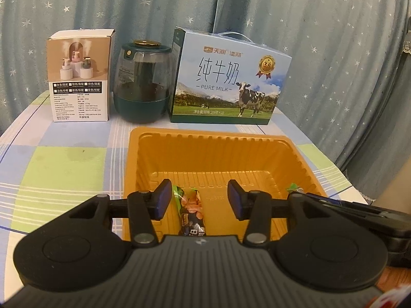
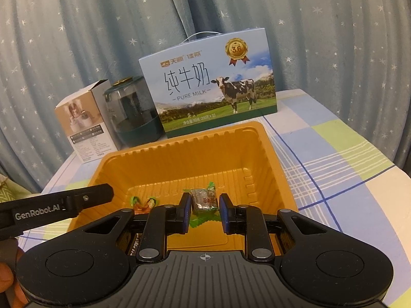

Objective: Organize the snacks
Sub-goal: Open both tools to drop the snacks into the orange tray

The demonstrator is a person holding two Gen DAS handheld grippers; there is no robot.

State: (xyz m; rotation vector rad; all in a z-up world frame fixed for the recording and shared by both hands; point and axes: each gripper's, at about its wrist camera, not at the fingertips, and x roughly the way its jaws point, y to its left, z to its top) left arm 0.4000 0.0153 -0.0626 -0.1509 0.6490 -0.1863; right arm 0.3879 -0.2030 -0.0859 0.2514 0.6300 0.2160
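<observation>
Because both grippers hang over the ribbed orange plastic tray (image 1: 257, 154), this looks like the drop-off step. Left gripper (image 1: 199, 199): fingers apart, nothing clamped; the dark-wrapped snack bar with green twisted end (image 1: 192, 213) lies below them on the tray floor, apparently released. Right gripper (image 2: 203, 211): fingers stand narrowly apart around the dark foil-wrapped candy with green ends (image 2: 204, 200); whether they pinch it, cannot tell. Tray sits mid-table (image 1: 64, 169), before the blue milk carton (image 1: 228, 82), within easy reach.

snack bar (image 1: 191, 213): lower end hidden behind gripper body
box (image 1: 79, 77): small print unreadable
candy (image 2: 204, 201): label blurred
</observation>
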